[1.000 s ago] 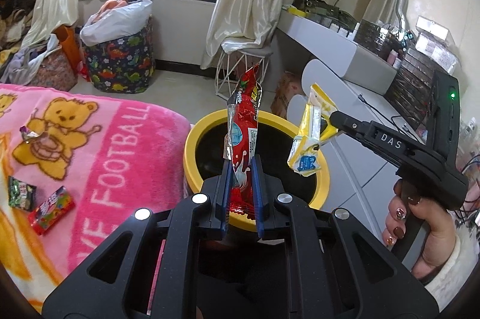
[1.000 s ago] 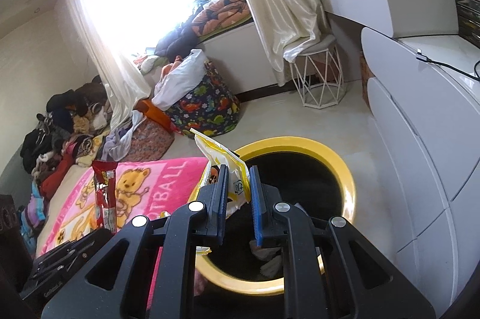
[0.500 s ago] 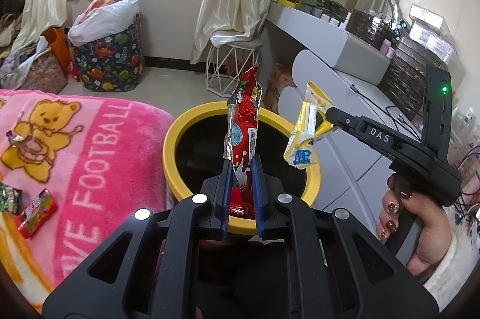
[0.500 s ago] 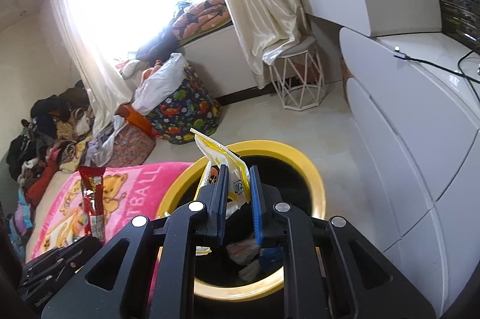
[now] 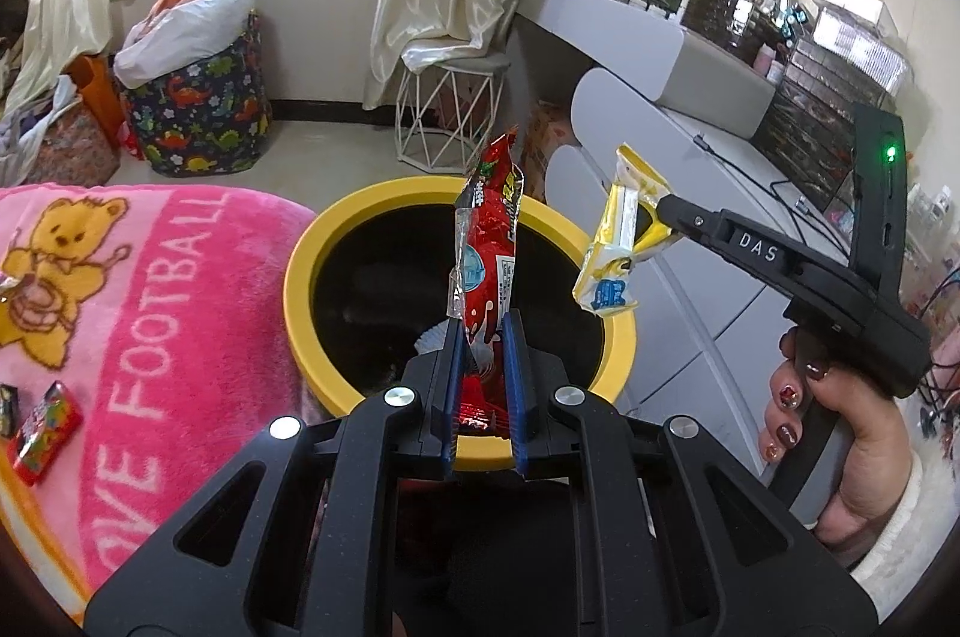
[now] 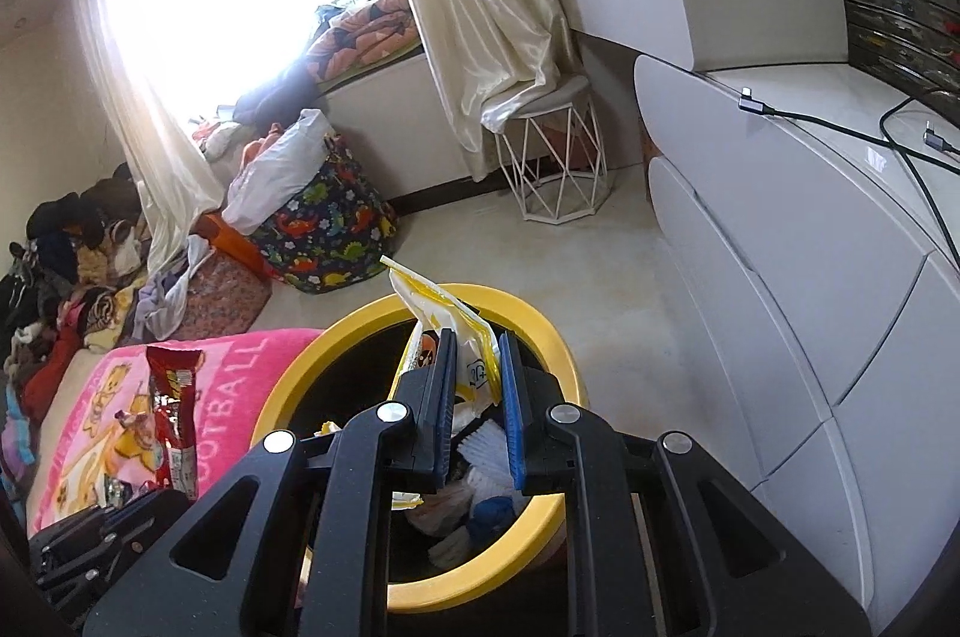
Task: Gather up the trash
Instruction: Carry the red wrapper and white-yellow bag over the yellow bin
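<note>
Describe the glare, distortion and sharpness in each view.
Right wrist view: the window is blown out white, washing the curtain beside it; the bin stays sharp. Left wrist view: even light, no glare, the red wrapper crisp. Both bend straight edges and darken at the corners.

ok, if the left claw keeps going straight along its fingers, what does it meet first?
Likely the yellow-rimmed bin: the left claw, shut on the red wrapper, points down into its dark opening. Depth is unclear.

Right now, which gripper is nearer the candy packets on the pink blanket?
Left. The left gripper is over the bin's blanket-side half, nearer the candy packets; the right gripper is over the bin's far rim.
</note>
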Tool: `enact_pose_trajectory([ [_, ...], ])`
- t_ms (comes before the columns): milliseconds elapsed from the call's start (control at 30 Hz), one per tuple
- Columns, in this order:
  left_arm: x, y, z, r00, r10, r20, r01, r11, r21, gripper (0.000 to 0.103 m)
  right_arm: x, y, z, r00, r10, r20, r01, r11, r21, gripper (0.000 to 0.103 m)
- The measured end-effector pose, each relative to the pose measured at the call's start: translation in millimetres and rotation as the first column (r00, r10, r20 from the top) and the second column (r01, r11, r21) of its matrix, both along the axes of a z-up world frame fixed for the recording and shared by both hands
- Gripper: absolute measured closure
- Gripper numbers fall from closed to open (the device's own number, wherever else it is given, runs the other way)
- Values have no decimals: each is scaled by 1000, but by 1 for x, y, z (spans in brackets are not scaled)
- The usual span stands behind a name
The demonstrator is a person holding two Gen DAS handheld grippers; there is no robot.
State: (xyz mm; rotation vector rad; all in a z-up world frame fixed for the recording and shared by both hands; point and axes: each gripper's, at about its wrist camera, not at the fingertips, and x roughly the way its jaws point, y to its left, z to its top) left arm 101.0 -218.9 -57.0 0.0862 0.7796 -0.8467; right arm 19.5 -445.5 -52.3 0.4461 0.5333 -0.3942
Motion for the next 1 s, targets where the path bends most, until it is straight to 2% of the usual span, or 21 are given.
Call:
enact_pose_trajectory([
  [267, 10, -11, -12, 1000, -6, -26, 6, 1000, 7, 95, 1, -2, -7, 1000, -16, -22, 16, 1000, -8, 89],
  [800, 40, -41, -45, 998, -4, -65, 12, 993, 118, 95, 16, -8, -26, 998, 34, -60, -31, 998, 52, 89],
  [1000, 52, -44, -54, 996, 6, -92, 7, 990, 138, 95, 23, -14, -33, 996, 47, -73, -42, 997, 70, 88],
])
